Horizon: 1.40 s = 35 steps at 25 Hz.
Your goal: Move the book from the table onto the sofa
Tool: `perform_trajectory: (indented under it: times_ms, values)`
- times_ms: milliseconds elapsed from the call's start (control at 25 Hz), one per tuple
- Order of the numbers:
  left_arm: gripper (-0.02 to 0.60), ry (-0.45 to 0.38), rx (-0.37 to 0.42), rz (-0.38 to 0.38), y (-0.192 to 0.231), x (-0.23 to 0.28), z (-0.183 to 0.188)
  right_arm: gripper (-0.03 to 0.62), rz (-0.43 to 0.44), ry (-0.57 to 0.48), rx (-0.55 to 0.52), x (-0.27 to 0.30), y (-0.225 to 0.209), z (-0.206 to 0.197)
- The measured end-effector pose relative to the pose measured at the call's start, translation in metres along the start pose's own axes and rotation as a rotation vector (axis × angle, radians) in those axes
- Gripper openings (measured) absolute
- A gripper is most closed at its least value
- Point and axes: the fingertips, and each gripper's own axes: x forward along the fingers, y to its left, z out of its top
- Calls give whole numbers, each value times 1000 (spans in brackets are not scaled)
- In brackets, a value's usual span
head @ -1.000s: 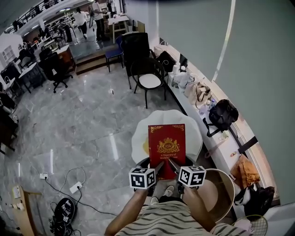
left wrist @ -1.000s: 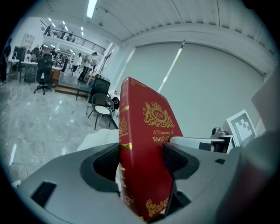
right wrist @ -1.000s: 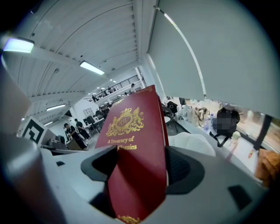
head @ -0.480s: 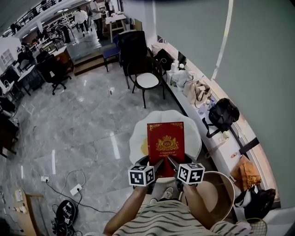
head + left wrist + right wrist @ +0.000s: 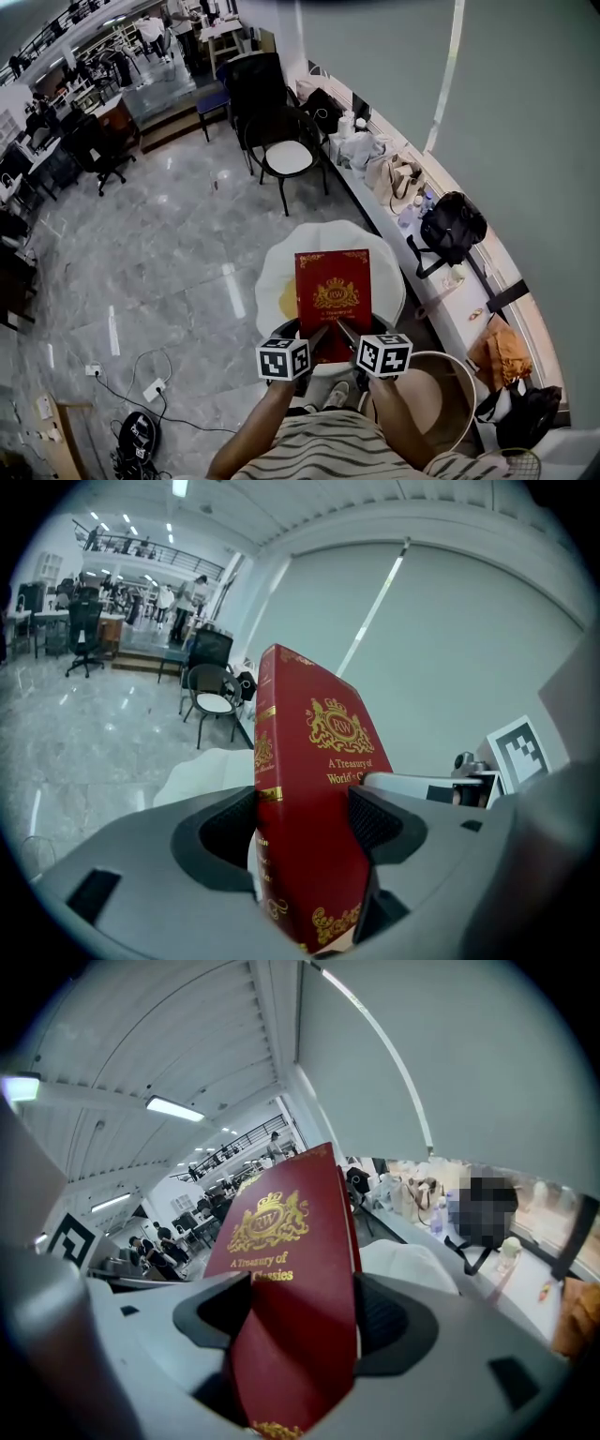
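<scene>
A red book with a gold crest is held up, tilted, above a white scalloped surface. Both grippers clamp its near edge side by side. My left gripper is shut on the book's near left part, and my right gripper is shut on the near right part. In the left gripper view the book stands upright between the jaws of the left gripper. In the right gripper view the book fills the gap of the right gripper. The book's lower edge is hidden by the jaws.
A black chair with a white seat stands beyond the white surface. A long counter with bags and a black backpack runs along the right wall. A round tan seat is at my right. Cables lie on the marble floor at left.
Both grippers keep their hold on the book. The book and grippers sit slightly higher and further left in the head view, and the room has drifted the same way.
</scene>
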Motion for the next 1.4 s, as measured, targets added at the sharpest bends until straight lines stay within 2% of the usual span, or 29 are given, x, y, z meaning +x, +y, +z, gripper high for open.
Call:
perform_trajectory:
  times_ms: [320, 800, 1400]
  values:
    - [311, 37, -16, 12, 6, 36, 1, 344, 0, 36, 24, 24, -29, 2]
    - [311, 88, -30, -14, 51, 70, 15, 344, -41, 63, 56, 79, -33, 4]
    - [311, 206, -76, -37, 111, 120, -20, 344, -90, 162, 119, 145, -55, -42]
